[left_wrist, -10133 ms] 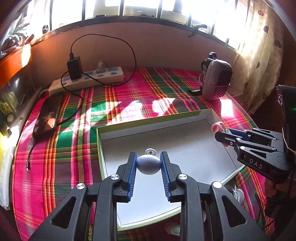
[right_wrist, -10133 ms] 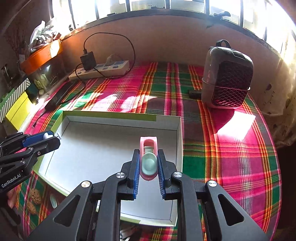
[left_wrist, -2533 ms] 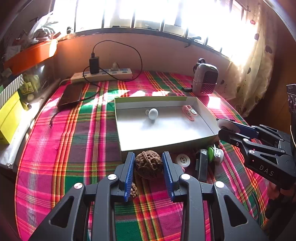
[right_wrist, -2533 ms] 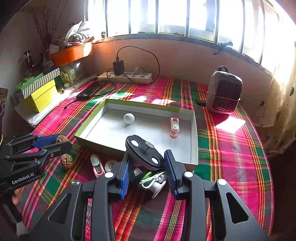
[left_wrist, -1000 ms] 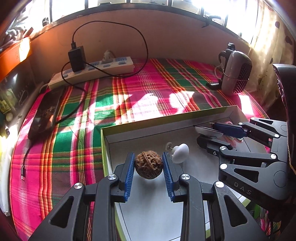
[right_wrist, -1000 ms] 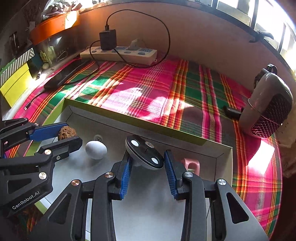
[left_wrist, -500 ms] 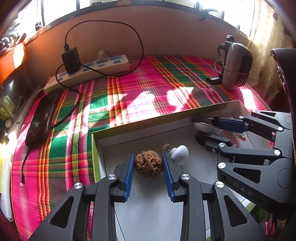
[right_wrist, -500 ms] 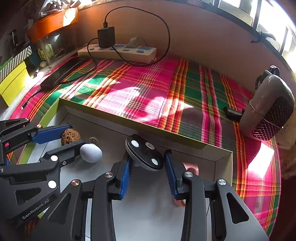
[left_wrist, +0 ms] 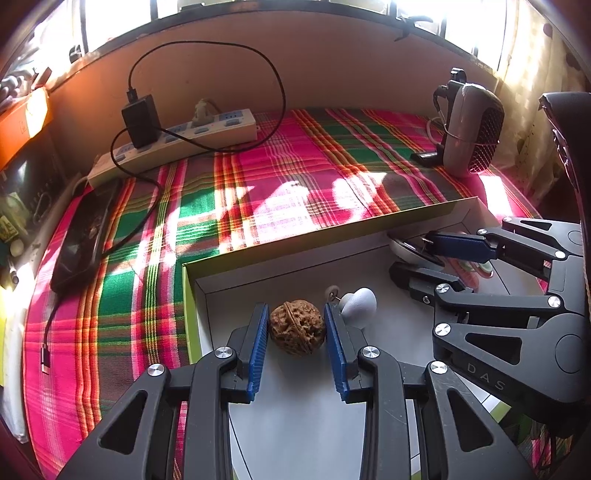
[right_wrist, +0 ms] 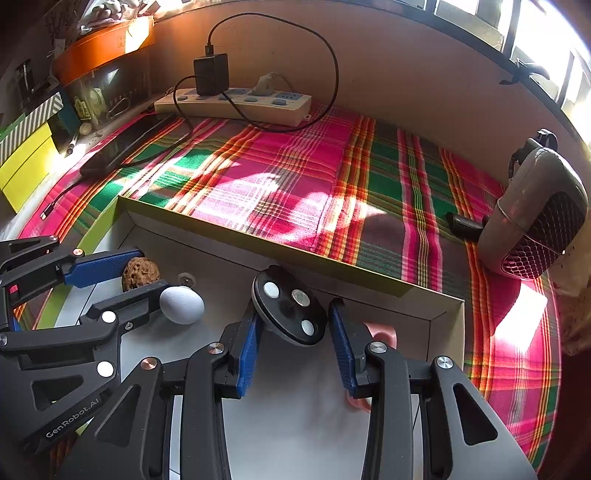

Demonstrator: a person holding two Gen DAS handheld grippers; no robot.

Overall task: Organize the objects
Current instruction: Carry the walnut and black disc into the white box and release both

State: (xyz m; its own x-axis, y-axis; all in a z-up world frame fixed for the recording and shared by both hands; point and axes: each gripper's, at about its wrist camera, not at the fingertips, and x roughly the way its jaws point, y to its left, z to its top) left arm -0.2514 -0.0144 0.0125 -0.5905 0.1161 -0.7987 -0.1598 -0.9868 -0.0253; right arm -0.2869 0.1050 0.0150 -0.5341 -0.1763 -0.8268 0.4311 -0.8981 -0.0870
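Sunlight from the windows [right_wrist: 535,22] dapples a plaid tablecloth [left_wrist: 295,173] (pink, green, orange) below a curved tan wall [left_wrist: 332,66].

Worktop [left_wrist: 295,173] w/ pink-green plaid cloth, sunlit patches mid. Directly on it: white box [left_wrist: 332,236] w/ green rim at near side; power strip [left_wrist: 184,142] at back left along wall, black adapter plugged in, cable looping; dark phone [left_wrist: 79,240] at left edge, cable attached; grey mesh-front heater [left_wrist: 474,134] upright at back right, well apart from strip.
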